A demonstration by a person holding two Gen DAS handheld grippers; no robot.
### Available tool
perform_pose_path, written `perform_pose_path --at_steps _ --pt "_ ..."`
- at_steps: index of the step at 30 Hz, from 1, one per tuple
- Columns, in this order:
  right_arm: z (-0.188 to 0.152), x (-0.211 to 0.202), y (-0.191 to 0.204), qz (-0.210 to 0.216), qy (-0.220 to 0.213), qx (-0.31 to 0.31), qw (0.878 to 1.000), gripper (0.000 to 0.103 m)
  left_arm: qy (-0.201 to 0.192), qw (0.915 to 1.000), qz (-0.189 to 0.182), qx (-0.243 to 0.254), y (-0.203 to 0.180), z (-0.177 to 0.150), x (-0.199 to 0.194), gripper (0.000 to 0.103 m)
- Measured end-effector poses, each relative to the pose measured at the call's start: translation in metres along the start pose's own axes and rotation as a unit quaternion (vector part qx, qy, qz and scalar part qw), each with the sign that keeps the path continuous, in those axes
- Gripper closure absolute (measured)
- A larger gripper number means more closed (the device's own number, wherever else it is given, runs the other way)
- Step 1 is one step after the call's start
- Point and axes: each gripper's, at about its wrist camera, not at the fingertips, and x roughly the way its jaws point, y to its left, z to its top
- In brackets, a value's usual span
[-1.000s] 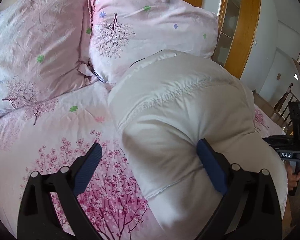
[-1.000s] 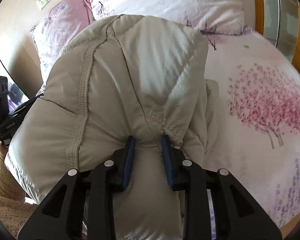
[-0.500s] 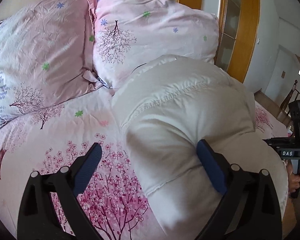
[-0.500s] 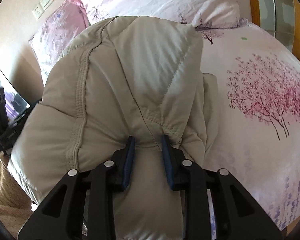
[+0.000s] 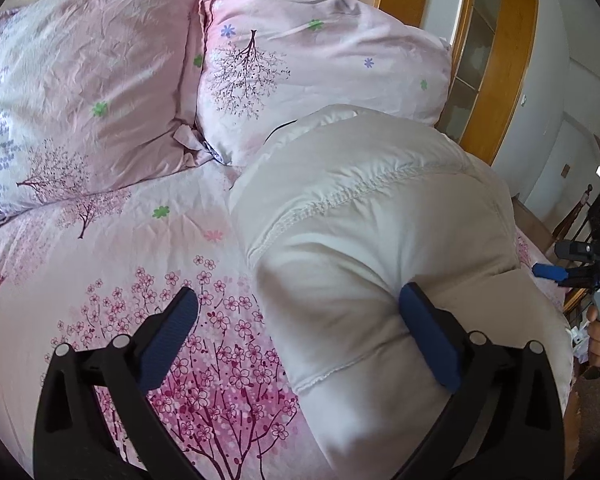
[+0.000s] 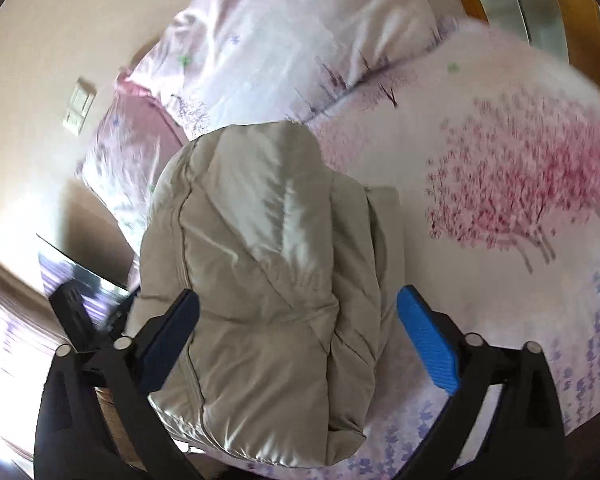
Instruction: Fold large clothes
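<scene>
On the left we see two pink pillows (image 5: 100,92) against the headboard. Our left claw (image 5: 296,336) is spread, its right finger touching the folded beige coat (image 5: 380,240) on the bed (image 5: 100,280). Our right claw (image 6: 298,332), spread too, straddles the coat without gripping.

right wrist view motion-blurred; padded jacket (image 5: 380,248) bottom edge cut off below the left tongs (image 5: 296,336)

Puffy off-white padded jacket (image 5: 384,240), folded into a thick bundle with stitched seams showing, lies on the bed (image 5: 112,264) near one side edge, its far end just below the pillows at the head end.
</scene>
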Motion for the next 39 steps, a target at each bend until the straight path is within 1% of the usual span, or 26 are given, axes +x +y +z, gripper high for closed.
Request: perform_pose_path --at_steps 3,5,7,9,11,14,17,19,21,23,25,29,32,35,36,37,38,39 --pt "0.006 0.014 -0.011 0.02 0.038 0.037 0.998 0.001 0.018 0.999 -0.03 -0.027 0.009 0.003 0.004 0.002" --pt "0.01 0.023 -0.016 0.03 0.058 0.052 0.996 0.001 0.035 0.9958 -0.063 -0.057 0.018 0.004 0.009 0.002" --pt "0.014 0.032 -0.019 0.038 0.077 0.062 0.994 0.001 0.051 0.9898 -0.098 -0.089 0.028 0.004 0.015 0.002" --pt "0.017 0.04 -0.023 0.044 0.09 0.068 0.993 0.001 0.062 0.9845 -0.122 -0.11 0.033 0.003 0.02 0.002" --pt "0.02 0.048 -0.025 0.042 0.101 0.07 0.992 0.001 0.075 0.976 -0.153 -0.136 0.039 0.001 0.026 0.002" --pt "0.022 0.058 -0.029 0.043 0.119 0.072 0.989 0.001 0.087 0.9653 -0.186 -0.161 0.042 0.0 0.032 0.002" --pt "0.024 0.066 -0.029 0.051 0.136 0.065 0.987 0.001 0.094 0.9584 -0.21 -0.168 0.041 -0.001 0.034 0.002" --pt "0.025 0.072 -0.031 0.065 0.148 0.064 0.985 0.001 0.099 0.9544 -0.225 -0.169 0.039 0.0 0.036 0.002" --pt "0.026 0.077 -0.031 0.075 0.159 0.061 0.983 0.001 0.101 0.9533 -0.229 -0.169 0.037 0.001 0.038 0.002" --pt "0.027 0.082 -0.033 0.088 0.17 0.057 0.98 0.001 0.104 0.9503 -0.236 -0.174 0.039 0.002 0.04 0.002" --pt "0.028 0.087 -0.035 0.101 0.181 0.054 0.977 0.001 0.109 0.9454 -0.247 -0.183 0.042 0.002 0.043 0.002" --pt "0.032 0.097 -0.034 0.123 0.2 0.042 0.971 0.001 0.12 0.9416 -0.251 -0.19 0.047 0.002 0.047 0.002" --pt "0.035 0.102 -0.029 0.136 0.207 0.031 0.968 0.001 0.134 0.9361 -0.256 -0.201 0.05 0.001 0.051 0.002" --pt "0.034 0.102 -0.025 0.143 0.204 0.024 0.968 0.001 0.127 0.9355 -0.259 -0.204 0.05 0.0 0.051 0.002" --pt "0.033 0.102 -0.025 0.147 0.2 0.022 0.968 0.003 0.126 0.9351 -0.26 -0.204 0.051 0.0 0.052 0.002" --pt "0.03 0.103 -0.025 0.17 0.196 0.029 0.965 0.019 0.125 0.9339 -0.263 -0.207 0.052 -0.001 0.052 0.002" --pt "0.027 0.104 -0.025 0.186 0.191 0.033 0.963 0.028 0.123 0.9325 -0.266 -0.212 0.053 -0.003 0.052 0.003" --pt "0.024 0.102 -0.024 0.196 0.181 0.027 0.963 0.032 0.12 0.9312 -0.269 -0.215 0.054 -0.003 0.051 0.004"
